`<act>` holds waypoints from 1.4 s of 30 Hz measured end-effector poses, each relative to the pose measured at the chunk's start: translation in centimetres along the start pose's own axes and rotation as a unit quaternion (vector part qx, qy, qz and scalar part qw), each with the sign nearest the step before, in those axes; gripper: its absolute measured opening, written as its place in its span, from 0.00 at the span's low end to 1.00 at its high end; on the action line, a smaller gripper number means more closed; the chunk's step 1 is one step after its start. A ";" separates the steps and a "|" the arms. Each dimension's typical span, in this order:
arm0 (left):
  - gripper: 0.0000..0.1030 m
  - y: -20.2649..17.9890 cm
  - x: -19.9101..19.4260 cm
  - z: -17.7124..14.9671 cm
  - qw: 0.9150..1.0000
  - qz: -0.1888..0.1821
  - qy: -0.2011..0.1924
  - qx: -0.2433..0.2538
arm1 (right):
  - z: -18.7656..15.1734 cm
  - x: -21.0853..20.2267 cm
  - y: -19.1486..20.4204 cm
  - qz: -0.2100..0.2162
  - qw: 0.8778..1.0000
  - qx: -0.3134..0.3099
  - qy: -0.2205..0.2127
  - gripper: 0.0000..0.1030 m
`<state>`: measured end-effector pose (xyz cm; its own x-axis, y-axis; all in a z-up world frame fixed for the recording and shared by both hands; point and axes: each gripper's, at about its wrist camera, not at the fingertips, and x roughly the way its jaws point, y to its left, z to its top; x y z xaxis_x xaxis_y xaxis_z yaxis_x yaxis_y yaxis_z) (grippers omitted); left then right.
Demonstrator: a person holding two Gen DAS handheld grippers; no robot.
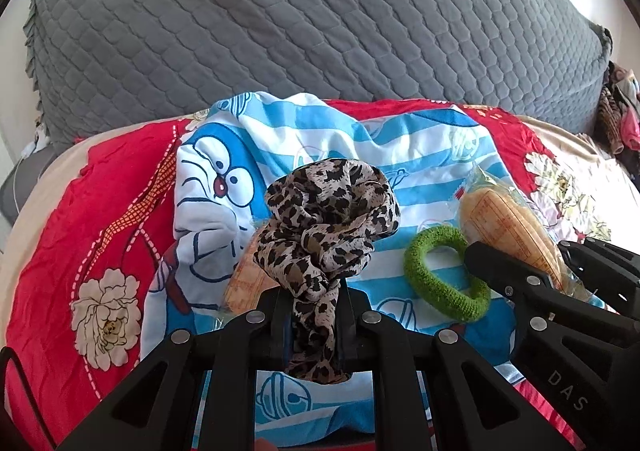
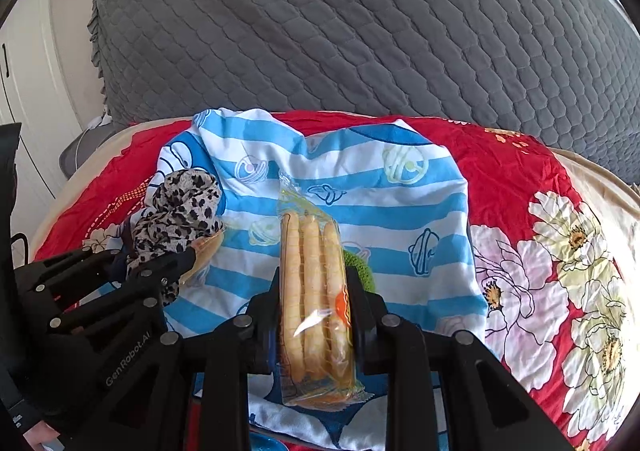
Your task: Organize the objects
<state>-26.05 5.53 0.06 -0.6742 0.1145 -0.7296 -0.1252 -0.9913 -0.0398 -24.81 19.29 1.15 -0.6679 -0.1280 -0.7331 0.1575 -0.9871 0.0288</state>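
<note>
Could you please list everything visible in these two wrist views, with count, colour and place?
leopard-print scrunchie: one, tan and black, clamped in the left gripper above the striped cloth
wrapped bread packet: one, yellow-orange in clear plastic, clamped in the right gripper
second wrapped packet: one, orange, lying on the striped cloth, partly hidden behind the scrunchie
green hair tie: one, green, lying on the striped cloth beside the held packet
striped cartoon cloth: one, blue and white, spread over the red sheet
red floral sheet: one, red with cream flowers, covering the bed
grey quilt: one, grey, behind
left gripper: one, black, shut
right gripper: one, black, shut
</note>
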 end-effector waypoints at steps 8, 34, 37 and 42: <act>0.15 0.1 0.2 0.2 1.000 0.003 0.003 0.002 | 0.0 0.3 -0.3 -0.003 1.000 0.001 0.006 0.26; 0.15 -0.1 2.3 0.6 1.000 0.013 0.017 0.006 | 0.1 2.4 -0.3 -0.005 1.000 -0.006 0.019 0.26; 0.16 0.1 2.7 0.6 1.000 0.015 0.018 0.005 | -0.1 2.6 -0.6 -0.006 1.000 -0.002 0.021 0.26; 0.18 0.1 3.1 0.7 1.000 0.018 0.015 0.003 | -0.3 3.3 -0.7 -0.006 1.000 -0.001 0.029 0.26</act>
<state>-28.71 5.79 -1.75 -0.6569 0.0771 -0.7501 -0.1059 -0.9943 -0.0095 -26.88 19.55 -1.48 -0.6262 -0.1111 -0.7717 0.1517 -0.9882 0.0192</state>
